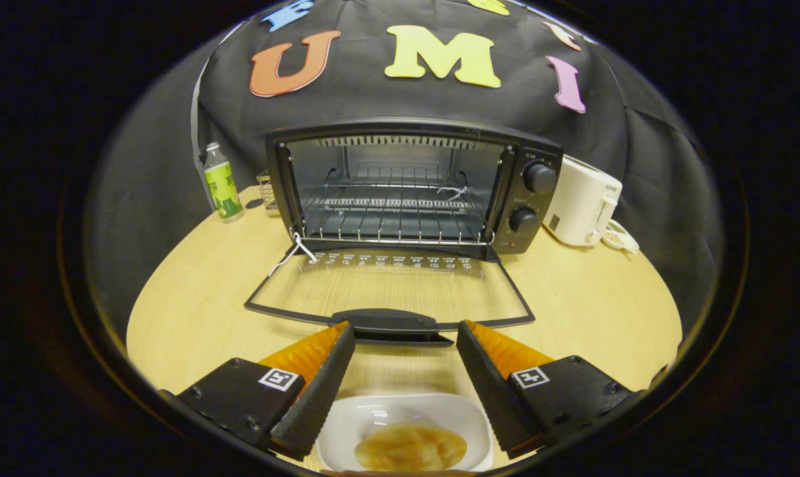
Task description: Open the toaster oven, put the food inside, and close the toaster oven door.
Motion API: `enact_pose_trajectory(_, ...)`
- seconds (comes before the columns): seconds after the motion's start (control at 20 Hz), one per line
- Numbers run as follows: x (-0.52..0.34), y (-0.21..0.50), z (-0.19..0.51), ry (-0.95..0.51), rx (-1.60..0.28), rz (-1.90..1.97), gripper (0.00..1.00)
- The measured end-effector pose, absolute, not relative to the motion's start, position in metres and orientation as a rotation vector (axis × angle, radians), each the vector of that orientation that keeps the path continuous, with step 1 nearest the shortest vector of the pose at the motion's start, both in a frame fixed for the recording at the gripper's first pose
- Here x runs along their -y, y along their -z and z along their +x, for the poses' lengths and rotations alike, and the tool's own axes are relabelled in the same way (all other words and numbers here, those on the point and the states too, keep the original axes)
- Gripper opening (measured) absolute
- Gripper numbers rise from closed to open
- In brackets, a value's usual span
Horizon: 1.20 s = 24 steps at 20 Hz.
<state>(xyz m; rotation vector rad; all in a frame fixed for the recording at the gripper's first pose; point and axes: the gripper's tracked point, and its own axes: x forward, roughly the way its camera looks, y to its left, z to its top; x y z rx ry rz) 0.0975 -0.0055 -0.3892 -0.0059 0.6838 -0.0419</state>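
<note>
A black toaster oven [413,189] stands on the wooden table beyond my fingers. Its glass door [390,291] is folded down flat onto the table, with the door handle [390,322] lying just ahead of my fingertips. The wire rack [393,222] inside the oven is bare. A white dish [403,430] with pale yellowish food [411,447] sits on the table below and between my fingers, near their base. My gripper [406,331] is open, with nothing between its fingers, hovering over the dish.
A bottle with a green label [221,182] stands to the left of the oven. A small wire holder [267,191] is beside it. To the right of the oven are a white appliance [582,202] and a small dish [620,237]. The table [194,311] extends on both sides.
</note>
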Motion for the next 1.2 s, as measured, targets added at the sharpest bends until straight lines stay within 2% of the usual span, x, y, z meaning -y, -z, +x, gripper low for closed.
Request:
enact_pose_trajectory(0.4, 0.009, 0.354, 0.082, -0.002, -0.590, -0.009, 1.00)
enact_pose_trajectory(0.85, -0.005, 0.301, 0.012, -0.075, -0.449, 0.004, 1.00)
enact_pose_trajectory(1.2, -0.008, 0.309, -0.020, -0.096, -0.411, -0.001, 1.00)
